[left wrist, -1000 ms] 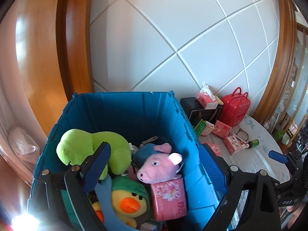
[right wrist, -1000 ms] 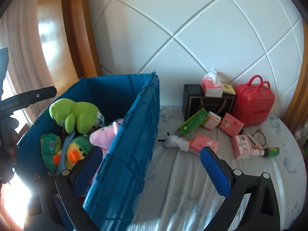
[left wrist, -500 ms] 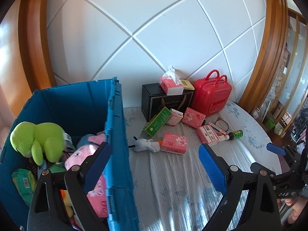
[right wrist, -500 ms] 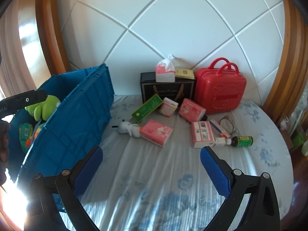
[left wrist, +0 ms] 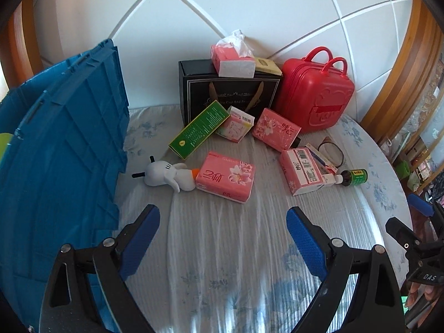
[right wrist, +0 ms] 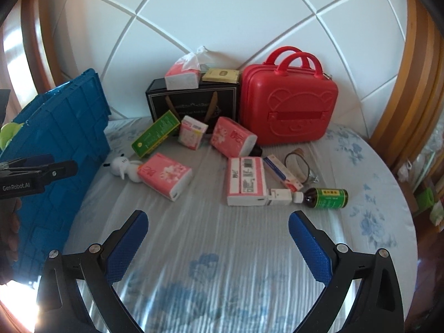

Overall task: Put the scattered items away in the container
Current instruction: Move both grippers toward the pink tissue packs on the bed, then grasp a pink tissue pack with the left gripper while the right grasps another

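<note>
My left gripper (left wrist: pixel 222 219): jaws spread wide, empty; a second ago it hung over the blue crate (left wrist: pixel 63 149), now it faces the bed (left wrist: pixel 222 249).
My right gripper (right wrist: pixel 217 223): jaws wide apart, empty, swung the same way.
Meaning: the last drop looks done; I judge the next pick is starting.
Nearest, mid-bed: one white plush toy (left wrist: pixel 166 174) touching one pink tissue pack (left wrist: pixel 226 176); two more pink packs (right wrist: pixel 245 180) (right wrist: pixel 233 137) beyond.
Right edge: one green-labelled bottle (right wrist: pixel 324 198).
Farther: one green carton (left wrist: pixel 199 129), one small pink box (left wrist: pixel 236 125).
Headboard side: one black box (left wrist: pixel 230 88), one red case (left wrist: pixel 316 94).
Crate: left edge of bed.
</note>
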Action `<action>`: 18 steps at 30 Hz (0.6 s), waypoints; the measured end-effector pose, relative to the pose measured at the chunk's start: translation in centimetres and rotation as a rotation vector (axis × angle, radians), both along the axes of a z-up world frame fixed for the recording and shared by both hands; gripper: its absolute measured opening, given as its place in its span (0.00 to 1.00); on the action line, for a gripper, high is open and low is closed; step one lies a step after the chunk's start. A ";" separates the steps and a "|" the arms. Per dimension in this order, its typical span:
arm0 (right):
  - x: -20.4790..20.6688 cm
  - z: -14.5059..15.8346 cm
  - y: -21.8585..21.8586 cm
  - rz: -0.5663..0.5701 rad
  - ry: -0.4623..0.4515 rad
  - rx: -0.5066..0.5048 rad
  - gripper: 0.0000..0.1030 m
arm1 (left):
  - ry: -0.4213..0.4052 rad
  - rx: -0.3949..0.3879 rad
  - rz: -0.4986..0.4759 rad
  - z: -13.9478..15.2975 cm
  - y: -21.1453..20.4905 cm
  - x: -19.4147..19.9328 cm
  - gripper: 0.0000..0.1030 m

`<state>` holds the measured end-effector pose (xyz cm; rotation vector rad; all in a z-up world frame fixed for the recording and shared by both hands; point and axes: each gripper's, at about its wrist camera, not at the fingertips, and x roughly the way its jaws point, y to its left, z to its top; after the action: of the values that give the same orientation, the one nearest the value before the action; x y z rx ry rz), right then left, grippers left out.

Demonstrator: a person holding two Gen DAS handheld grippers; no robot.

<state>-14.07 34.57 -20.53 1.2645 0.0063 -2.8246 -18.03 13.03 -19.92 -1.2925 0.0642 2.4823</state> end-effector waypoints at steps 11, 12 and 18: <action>-8.8 -10.0 3.6 0.034 -0.063 0.054 1.00 | -0.167 0.083 0.202 -10.2 4.7 -7.9 0.91; -9.6 -10.8 3.7 0.037 -0.063 0.055 1.00 | -0.179 0.090 0.231 -11.0 5.0 -8.6 0.91; -13.7 -15.1 3.9 0.066 -0.077 0.080 1.00 | -0.272 0.130 0.371 -15.9 5.8 -12.1 0.91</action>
<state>-27.78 38.51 -35.68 1.3620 0.1562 -2.7440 -30.11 18.85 -35.85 -1.6965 -0.4328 2.5183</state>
